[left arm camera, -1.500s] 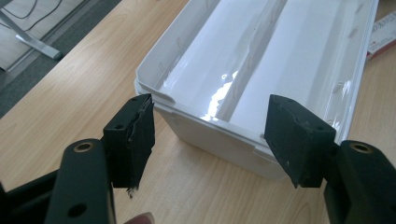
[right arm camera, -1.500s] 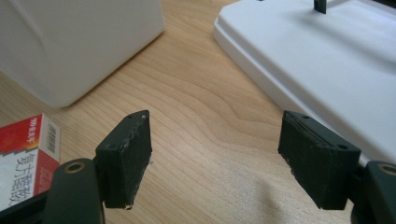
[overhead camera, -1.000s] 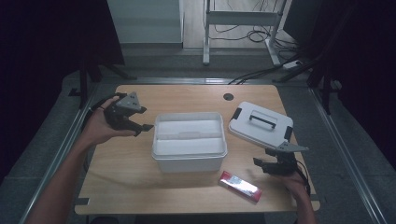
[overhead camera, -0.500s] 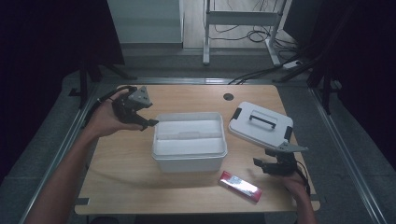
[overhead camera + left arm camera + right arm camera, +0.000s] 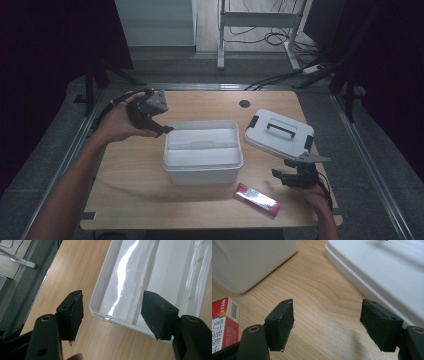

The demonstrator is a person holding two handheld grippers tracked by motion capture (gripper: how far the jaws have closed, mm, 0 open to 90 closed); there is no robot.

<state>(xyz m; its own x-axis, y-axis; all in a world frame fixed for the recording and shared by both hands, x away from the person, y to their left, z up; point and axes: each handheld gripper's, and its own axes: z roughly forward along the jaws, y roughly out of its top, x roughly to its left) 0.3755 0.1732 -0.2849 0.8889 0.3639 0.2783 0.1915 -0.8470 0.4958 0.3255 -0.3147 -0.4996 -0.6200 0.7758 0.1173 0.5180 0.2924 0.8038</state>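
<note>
While lid [image 5: 279, 132] off | white box [image 5: 202, 152] glossy inside, 1 divider | L+R fingers apart, nothing gripped

white box [image 5: 202, 159]: 1 | white lid [image 5: 278, 134]: 1 (black handle) | red packet [image 5: 257, 199]: 1 | grippers: 2

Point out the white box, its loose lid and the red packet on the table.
white box [image 5: 203, 165], high view, on its front wall.
lid [image 5: 278, 134], high view, on its flat top beside the black handle.
red packet [image 5: 257, 198], high view, on the middle of its upper face.
</note>
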